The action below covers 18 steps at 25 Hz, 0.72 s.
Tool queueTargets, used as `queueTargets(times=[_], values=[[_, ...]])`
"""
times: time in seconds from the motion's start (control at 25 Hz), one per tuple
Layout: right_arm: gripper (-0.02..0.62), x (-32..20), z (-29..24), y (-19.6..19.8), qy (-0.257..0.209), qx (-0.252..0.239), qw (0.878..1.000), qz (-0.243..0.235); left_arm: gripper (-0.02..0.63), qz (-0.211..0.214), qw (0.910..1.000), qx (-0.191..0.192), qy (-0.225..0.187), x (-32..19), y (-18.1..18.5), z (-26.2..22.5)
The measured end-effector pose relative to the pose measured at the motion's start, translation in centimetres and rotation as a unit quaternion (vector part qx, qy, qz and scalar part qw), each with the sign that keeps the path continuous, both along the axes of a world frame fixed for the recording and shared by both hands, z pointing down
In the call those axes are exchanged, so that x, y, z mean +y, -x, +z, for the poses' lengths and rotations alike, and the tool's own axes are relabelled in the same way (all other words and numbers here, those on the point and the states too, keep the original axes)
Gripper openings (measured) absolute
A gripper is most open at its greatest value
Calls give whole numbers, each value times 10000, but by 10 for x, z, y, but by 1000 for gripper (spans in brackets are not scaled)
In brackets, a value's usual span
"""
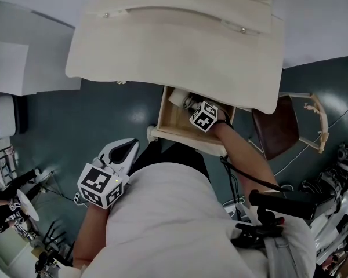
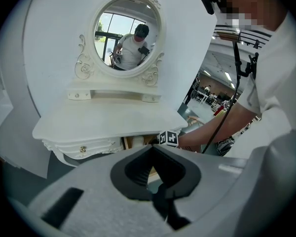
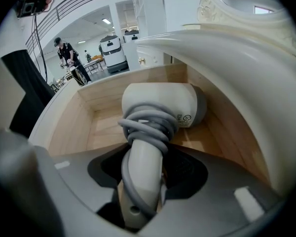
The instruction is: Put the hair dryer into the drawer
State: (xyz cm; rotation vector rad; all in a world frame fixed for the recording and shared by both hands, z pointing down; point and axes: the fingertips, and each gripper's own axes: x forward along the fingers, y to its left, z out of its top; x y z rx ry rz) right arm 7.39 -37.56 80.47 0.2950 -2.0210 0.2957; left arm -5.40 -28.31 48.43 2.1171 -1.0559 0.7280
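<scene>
1. Wood drawer (image 3: 69, 117) is pulled out under the white dressing table (image 1: 162, 45). Hair dryer (image 3: 158, 110) is already inside its walls, head toward the back and close to the right wall.
2. R gripper (image 3: 140, 181) is clamped on the dryer's handle, jaws either side. Grey cord (image 3: 148, 125) is wound round the handle just past the pads, w/ one strand running down btw the jaws.
3. L gripper (image 2: 160, 191) has jaws together w/ nothing in them. It hangs well apart from the drawer, low by the person's side, pointing at the table front.
4. Step in hand, prob: set the dryer down and let go. Can't tell if the head touches the drawer floor yet.
5. To do it well, I'd say:
   - Lower until the body rests on the wood before opening, so no drop.
   - Keep the head off the right wall and below the tabletop overhang.
   - Open wide, then pull back along the handle line, since the cord loops sit next to the pads and could snag and drag the dryer out.
6. Drawer needs to stay put; L gripper is free to steady the front if it slides.
</scene>
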Motion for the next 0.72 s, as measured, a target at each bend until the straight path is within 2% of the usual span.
queueTargets(times=[0.72], values=[[235, -3, 3, 0, -160, -49, 9999, -45, 2, -8, 10000, -70, 33, 2, -6, -2]])
